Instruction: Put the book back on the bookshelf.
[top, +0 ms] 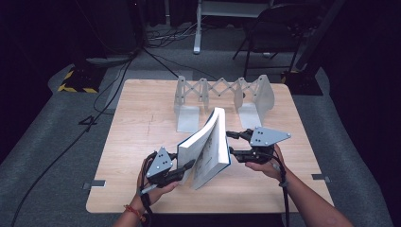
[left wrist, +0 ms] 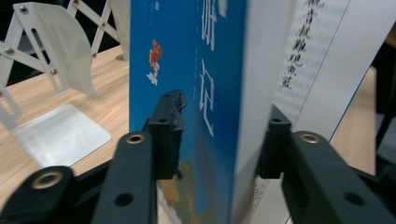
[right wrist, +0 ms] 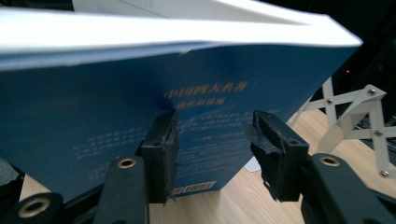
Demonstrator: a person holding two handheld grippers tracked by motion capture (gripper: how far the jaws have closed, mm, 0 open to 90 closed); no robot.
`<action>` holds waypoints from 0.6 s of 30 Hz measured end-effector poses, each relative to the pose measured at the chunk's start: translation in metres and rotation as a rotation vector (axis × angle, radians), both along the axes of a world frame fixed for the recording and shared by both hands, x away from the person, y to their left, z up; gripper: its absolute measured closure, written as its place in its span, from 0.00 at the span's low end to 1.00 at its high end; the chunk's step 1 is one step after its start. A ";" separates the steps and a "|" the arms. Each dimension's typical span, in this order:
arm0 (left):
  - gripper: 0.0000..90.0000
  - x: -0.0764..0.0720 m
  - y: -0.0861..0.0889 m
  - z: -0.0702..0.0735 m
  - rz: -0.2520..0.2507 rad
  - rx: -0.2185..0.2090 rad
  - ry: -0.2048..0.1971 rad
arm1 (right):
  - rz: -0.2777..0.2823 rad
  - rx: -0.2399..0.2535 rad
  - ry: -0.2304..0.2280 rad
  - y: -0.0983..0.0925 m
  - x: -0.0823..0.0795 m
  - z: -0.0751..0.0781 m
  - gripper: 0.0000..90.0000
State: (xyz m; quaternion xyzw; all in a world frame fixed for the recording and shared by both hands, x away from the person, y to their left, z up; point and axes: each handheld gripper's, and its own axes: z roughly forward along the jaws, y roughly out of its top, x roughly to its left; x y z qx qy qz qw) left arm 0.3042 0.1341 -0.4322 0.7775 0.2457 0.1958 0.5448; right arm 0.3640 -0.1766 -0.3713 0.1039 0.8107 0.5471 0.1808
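Mid-table, in front of the folding bookend rack (top: 222, 97): blue book (top: 210, 149), stood on edge and tilted. Left gripper (top: 185, 169) clenched on its spine edge, 1 jaw on the cover, 1 on the pages. Right gripper (top: 232, 143) spread, both jaws pressing the back cover flat-on, steadying. Probably mid-carry toward the rack. Next: lift upright, slot between the 2 end plates.

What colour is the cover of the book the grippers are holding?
Blue, with white and pale lettering; the book cover shows best in the left gripper view.
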 end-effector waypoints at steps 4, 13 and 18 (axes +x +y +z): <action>0.54 -0.002 -0.004 0.000 0.040 0.017 -0.002 | 0.014 -0.006 0.011 0.009 -0.002 -0.004 0.56; 0.68 0.001 -0.006 -0.003 0.002 -0.006 0.045 | 0.051 -0.012 0.022 0.023 -0.004 -0.010 0.53; 0.79 0.006 -0.008 -0.005 -0.057 -0.042 0.068 | 0.042 0.012 0.024 0.017 -0.003 -0.008 0.53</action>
